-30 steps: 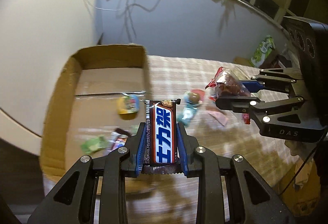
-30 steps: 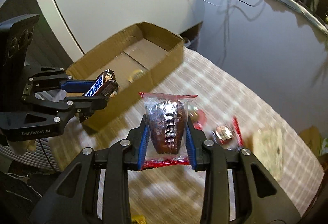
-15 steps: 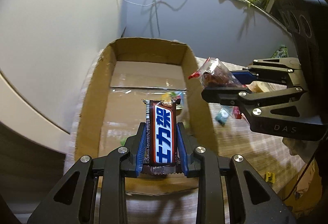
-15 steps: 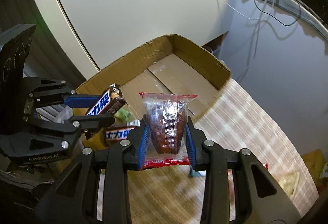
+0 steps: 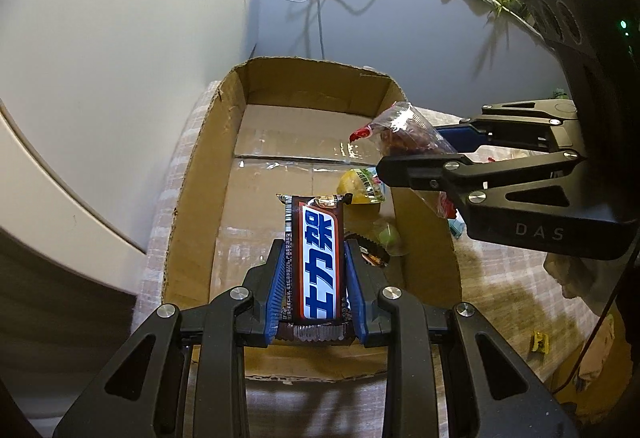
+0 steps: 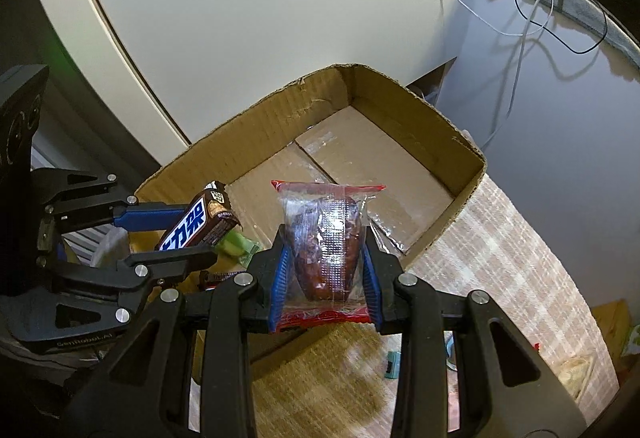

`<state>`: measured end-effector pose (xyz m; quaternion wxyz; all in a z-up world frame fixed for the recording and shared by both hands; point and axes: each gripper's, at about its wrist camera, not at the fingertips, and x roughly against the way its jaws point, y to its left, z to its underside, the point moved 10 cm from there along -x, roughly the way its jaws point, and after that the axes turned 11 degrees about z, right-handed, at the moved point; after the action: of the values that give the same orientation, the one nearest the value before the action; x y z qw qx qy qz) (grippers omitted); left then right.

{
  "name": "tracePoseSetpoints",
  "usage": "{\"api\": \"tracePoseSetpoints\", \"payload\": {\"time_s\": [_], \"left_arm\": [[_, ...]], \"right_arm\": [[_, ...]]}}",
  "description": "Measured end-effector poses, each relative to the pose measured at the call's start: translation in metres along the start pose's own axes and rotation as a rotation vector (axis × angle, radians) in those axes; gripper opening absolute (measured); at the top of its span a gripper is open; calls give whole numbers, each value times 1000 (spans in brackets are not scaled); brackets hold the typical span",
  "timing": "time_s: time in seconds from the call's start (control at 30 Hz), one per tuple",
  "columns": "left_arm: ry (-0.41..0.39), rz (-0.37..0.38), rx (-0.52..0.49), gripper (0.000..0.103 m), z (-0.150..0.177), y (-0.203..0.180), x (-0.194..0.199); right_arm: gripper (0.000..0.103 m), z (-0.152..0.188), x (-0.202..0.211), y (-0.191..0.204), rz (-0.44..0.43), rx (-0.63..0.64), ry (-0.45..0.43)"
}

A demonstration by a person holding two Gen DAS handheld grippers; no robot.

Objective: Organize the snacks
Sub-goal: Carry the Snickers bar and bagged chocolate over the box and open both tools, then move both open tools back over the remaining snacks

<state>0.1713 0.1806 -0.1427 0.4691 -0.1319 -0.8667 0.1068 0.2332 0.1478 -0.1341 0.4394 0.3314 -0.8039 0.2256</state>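
Left gripper is clamping my chocolate bar above the cardboard box; right gripper is clamping a clear red-edged snack packet beside it.

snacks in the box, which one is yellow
The yellow packet lying on the box floor near its right wall. The others there are a small green sweet and a dark wrapper closer to the left gripper.
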Motion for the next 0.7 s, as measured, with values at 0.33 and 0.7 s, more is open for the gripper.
{"api": "tracePoseSetpoints", "payload": {"time_s": [0.33,0.7], "left_arm": [[-23,-14,-26,31,-2,-4,6],[-46,-9,-48,31,3,-19,17]], "right_arm": [[57,-2,6,4,17,8,-24],[57,8,33,-2,48,-24,-54]]}}
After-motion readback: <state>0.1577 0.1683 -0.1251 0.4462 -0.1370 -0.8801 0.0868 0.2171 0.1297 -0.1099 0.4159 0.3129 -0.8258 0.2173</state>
